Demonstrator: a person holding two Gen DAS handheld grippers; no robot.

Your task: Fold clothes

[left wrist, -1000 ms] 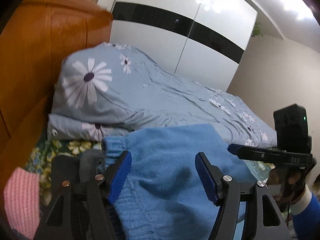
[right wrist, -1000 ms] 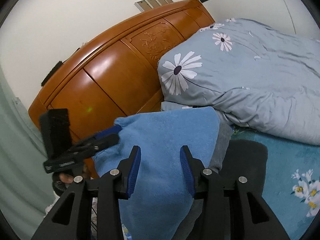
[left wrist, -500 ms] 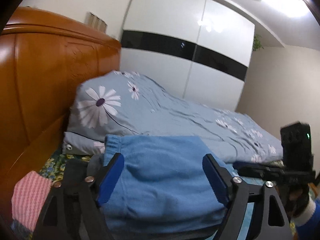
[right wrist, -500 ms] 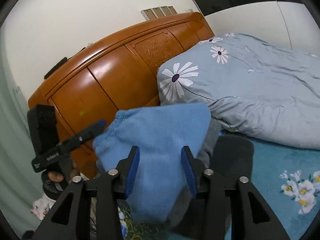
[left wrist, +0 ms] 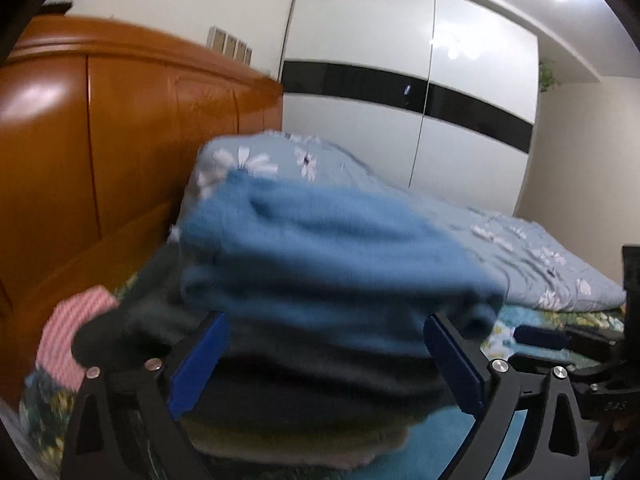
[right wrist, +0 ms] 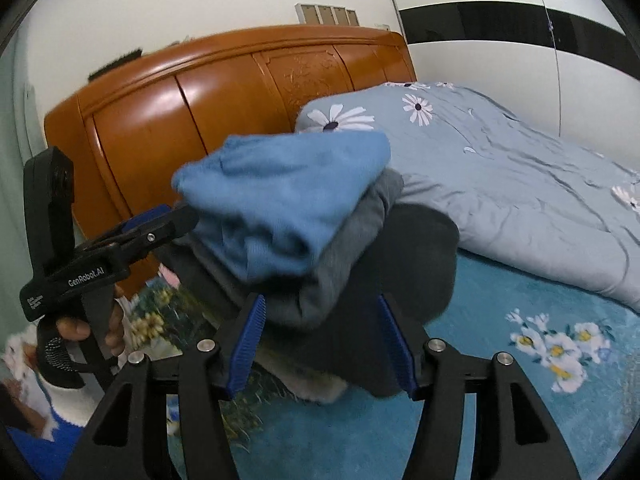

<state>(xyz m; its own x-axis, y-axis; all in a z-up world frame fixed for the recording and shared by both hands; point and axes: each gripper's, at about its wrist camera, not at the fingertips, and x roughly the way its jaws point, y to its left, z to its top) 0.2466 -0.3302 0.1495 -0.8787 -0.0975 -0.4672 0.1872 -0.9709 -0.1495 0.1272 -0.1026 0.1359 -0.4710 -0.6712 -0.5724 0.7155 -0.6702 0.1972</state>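
The folded blue knit garment [right wrist: 280, 204] lies on top of a stack of folded clothes, directly on a grey folded garment [right wrist: 352, 248] and a darker one [right wrist: 416, 264] beneath. The stack rests on the teal floral bedsheet [right wrist: 520, 360], at 12 o'clock from both grippers, with the pale blue daisy-print duvet [right wrist: 500, 184] at 2 o'clock and the wooden headboard [right wrist: 192, 120] at 10 o'clock.

Left gripper [left wrist: 324, 364]: jaws spread wide on either side of the stack, gripping nothing. The left view is motion-blurred. A pink knit item [left wrist: 68, 336] lies at 9 o'clock.

Right gripper [right wrist: 324, 344]: jaws wide apart, nothing held, fingers straddling the near edge of the stack.

Step in hand, as judged: placement of the folded blue garment on the stack appears complete, with both grippers released.

Next move calls for: clearing both grippers backward without dragging the top layer, then locating the next unfolded item. No unfolded garment can be identified in either view.
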